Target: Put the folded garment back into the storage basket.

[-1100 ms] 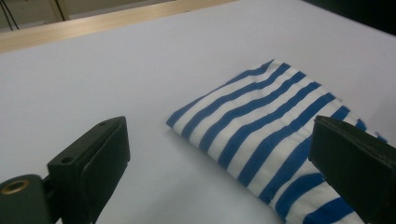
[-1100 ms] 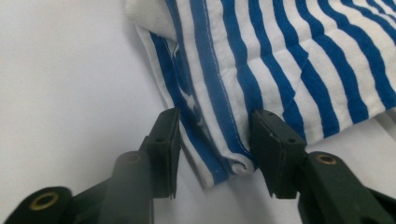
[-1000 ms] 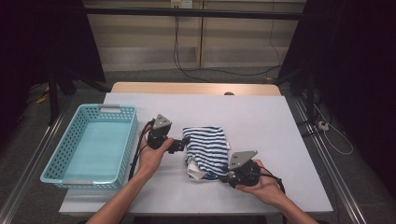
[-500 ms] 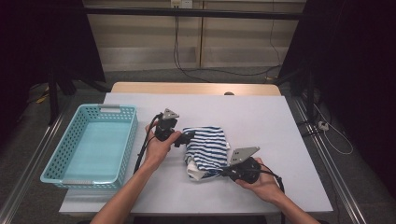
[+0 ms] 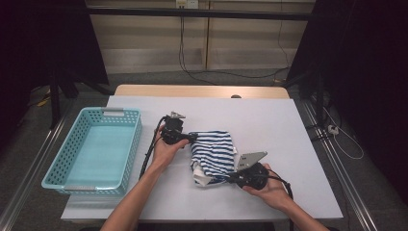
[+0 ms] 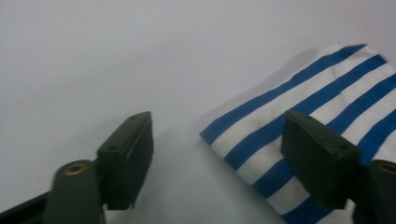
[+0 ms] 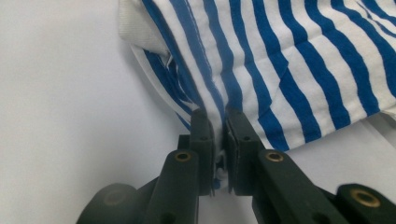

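A folded blue-and-white striped cloth (image 5: 214, 149) lies on the white table (image 5: 279, 120). My left gripper (image 5: 190, 138) is at the cloth's far left corner. In the left gripper view its jaws (image 6: 219, 154) stand apart and have just been closing. The cloth's corner (image 6: 299, 102) lies between them, and the pads do not press on it. My right gripper (image 5: 226, 179) is at the cloth's near edge. In the right gripper view its jaws (image 7: 220, 135) are shut on a fold of the striped cloth (image 7: 289, 60).
A light blue plastic basket (image 5: 135, 139) stands on the table's left side, with nothing visible inside. Bare table lies right of and beyond the cloth. Black cables trail from both grippers toward the near edge.
My left hand has moved away from me and slightly right, to the cloth's far left corner, and its jaws have narrowed. The right hand has stayed in place on the near edge.
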`<state>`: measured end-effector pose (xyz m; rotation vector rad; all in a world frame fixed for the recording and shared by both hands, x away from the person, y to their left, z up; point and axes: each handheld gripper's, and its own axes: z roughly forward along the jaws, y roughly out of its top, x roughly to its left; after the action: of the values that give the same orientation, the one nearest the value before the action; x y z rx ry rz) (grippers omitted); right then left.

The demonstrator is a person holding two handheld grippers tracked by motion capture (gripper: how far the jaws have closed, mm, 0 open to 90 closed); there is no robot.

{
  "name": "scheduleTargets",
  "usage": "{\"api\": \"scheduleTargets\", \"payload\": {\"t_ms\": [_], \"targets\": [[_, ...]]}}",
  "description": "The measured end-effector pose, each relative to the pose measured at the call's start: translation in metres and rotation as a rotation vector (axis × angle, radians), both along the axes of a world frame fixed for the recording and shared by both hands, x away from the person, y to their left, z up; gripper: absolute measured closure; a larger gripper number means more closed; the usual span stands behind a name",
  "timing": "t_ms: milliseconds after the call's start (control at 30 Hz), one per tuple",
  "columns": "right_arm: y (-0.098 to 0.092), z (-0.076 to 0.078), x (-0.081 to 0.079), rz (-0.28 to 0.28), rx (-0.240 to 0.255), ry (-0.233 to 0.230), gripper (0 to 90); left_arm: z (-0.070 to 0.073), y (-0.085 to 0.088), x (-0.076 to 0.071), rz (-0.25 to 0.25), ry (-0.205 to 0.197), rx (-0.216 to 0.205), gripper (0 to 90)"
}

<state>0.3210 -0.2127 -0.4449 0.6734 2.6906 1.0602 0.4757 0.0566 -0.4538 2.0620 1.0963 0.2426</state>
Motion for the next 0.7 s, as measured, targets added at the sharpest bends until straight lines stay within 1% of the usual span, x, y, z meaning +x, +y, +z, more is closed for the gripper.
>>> {"api": "scheduleTargets", "payload": {"t_ms": [67, 133, 167, 200, 233, 267, 300, 333, 367, 400, 433, 467, 500, 567, 600, 633, 667, 700], "targets": [[0.000, 0.000, 0.000, -0.001, -0.001, 0.001, 83.2, -0.001, -0.001, -0.001, -0.013, 0.007, 0.008, 39.1], [0.000, 0.000, 0.000, 0.000, -0.001, 0.002, 83.1, -0.002, -0.003, -0.002, -0.004, 0.001, 0.012, 40.2], [0.000, 0.000, 0.000, 0.001, -0.002, 0.001, 83.2, -0.001, -0.002, -0.001, -0.034, -0.004, 0.052, 41.0], [0.000, 0.000, 0.000, 0.001, -0.002, 0.004, 83.2, -0.002, -0.006, -0.003, -0.014, -0.012, 0.028, 43.6], [0.000, 0.000, 0.000, 0.003, 0.000, 0.003, 83.2, -0.001, -0.007, -0.005, -0.040, -0.034, 0.076, 44.4], [0.000, 0.000, 0.000, 0.003, 0.000, 0.003, 83.2, -0.001, -0.007, -0.005, -0.040, -0.034, 0.076, 45.6], [0.000, 0.000, 0.000, 0.003, 0.000, 0.003, 83.1, -0.001, -0.009, -0.006, -0.067, -0.031, 0.067, 49.0], [0.000, 0.000, 0.000, 0.002, -0.001, 0.003, 83.1, 0.000, -0.012, -0.009, -0.063, -0.021, 0.065, 56.7], [0.000, 0.000, 0.000, 0.001, 0.001, 0.005, 83.2, 0.000, -0.012, -0.009, -0.063, -0.021, 0.065, 65.4], [0.000, 0.000, -0.001, -0.001, -0.004, 0.003, 83.1, 0.001, -0.017, -0.013, -0.067, -0.011, 0.066, 72.4], [0.000, 0.000, -0.001, -0.001, -0.004, 0.003, 83.1, 0.001, -0.017, -0.013, -0.067, -0.011, 0.066, 77.7], [0.000, 0.000, 0.000, 0.001, 0.001, 0.002, 83.1, 0.002, -0.019, -0.014, -0.068, -0.021, 0.073, 79.6], [0.000, 0.000, 0.000, 0.001, 0.001, 0.002, 83.1, 0.001, -0.019, -0.014, -0.061, -0.012, 0.065, 79.6], [-0.001, 0.000, 0.001, -0.003, 0.009, 0.009, 82.6, 0.000, -0.015, -0.009, -0.051, 0.013, 0.011, 82.9], [-0.001, 0.000, 0.001, -0.003, 0.009, 0.009, 82.6, 0.000, -0.015, -0.009, -0.051, 0.013, 0.011, 83.5], [-0.001, 0.000, 0.000, 0.000, 0.019, 0.014, 79.4, 0.000, -0.014, -0.009, -0.039, 0.023, 0.009, 83.8], [-0.002, 0.000, 0.000, 0.004, 0.020, 0.013, 76.1, -0.001, -0.015, -0.008, -0.023, 0.017, -0.009, 84.0], [-0.002, 0.001, -0.001, -0.002, 0.018, 0.025, 72.6, -0.002, -0.015, -0.007, -0.021, 0.016, -0.009, 84.1]]}}
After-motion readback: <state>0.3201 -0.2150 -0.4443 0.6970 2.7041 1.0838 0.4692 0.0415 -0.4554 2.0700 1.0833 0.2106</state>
